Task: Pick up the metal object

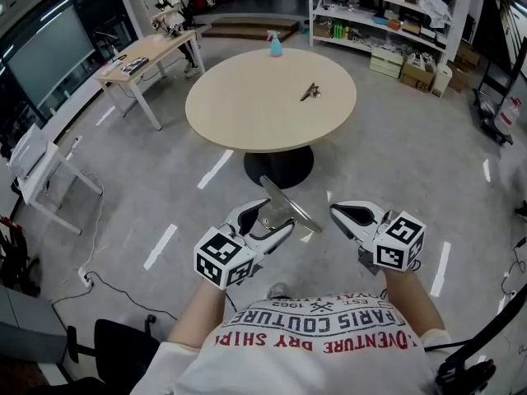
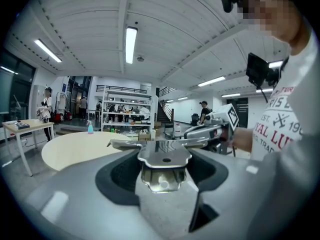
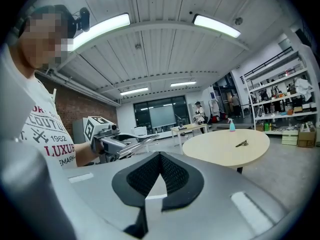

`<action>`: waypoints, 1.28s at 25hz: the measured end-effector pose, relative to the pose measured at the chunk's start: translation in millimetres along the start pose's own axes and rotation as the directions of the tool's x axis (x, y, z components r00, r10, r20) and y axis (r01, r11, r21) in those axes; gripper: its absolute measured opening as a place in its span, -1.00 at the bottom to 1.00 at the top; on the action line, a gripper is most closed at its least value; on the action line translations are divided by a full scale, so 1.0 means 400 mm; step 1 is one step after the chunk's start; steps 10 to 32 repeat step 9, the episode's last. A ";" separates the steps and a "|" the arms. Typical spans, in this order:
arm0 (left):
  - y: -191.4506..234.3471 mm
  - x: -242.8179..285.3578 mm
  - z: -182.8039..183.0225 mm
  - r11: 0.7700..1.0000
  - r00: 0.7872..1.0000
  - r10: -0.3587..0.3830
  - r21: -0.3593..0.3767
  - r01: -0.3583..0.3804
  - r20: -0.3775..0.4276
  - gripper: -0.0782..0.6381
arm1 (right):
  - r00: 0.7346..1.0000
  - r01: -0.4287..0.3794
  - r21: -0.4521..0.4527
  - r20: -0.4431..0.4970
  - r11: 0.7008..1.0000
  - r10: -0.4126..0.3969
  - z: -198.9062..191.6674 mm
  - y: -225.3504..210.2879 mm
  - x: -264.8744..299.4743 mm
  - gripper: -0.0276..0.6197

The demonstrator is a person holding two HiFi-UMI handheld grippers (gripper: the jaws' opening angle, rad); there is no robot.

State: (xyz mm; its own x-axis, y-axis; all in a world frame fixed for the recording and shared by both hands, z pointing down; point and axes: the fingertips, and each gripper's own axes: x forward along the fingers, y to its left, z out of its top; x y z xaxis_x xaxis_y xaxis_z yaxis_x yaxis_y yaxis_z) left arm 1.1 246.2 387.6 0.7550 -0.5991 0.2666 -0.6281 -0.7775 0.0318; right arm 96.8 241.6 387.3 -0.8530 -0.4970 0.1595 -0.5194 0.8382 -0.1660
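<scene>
Left tongs (image 1: 265, 220) tight on metal plate (image 1: 290, 203)

Round wood-top table (image 1: 247, 113) mid-room on a black pedestal (image 1: 278, 167), blue spray bottle (image 1: 275, 44) at its far edge. Back left: long desk (image 1: 148, 58) w/ a person (image 1: 169, 2) standing at its far end. Back right — white shelving (image 1: 379, 11), cartons (image 1: 416, 72) on floor in front. Near left: black chair (image 1: 115, 344), cable (image 1: 107, 290) on grey floor.
</scene>
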 end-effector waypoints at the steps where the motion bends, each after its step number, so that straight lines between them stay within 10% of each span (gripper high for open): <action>1: -0.003 -0.001 0.000 1.000 1.000 0.002 0.002 -0.002 -0.001 0.01 | 1.000 -0.002 -0.002 0.001 1.000 0.002 0.002 0.002 -0.001 -0.91; 32: -0.034 -0.009 -0.011 1.000 1.000 0.005 0.010 -0.005 -0.015 0.01 | 1.000 -0.016 -0.011 -0.004 1.000 0.016 -0.004 0.027 -0.015 -0.91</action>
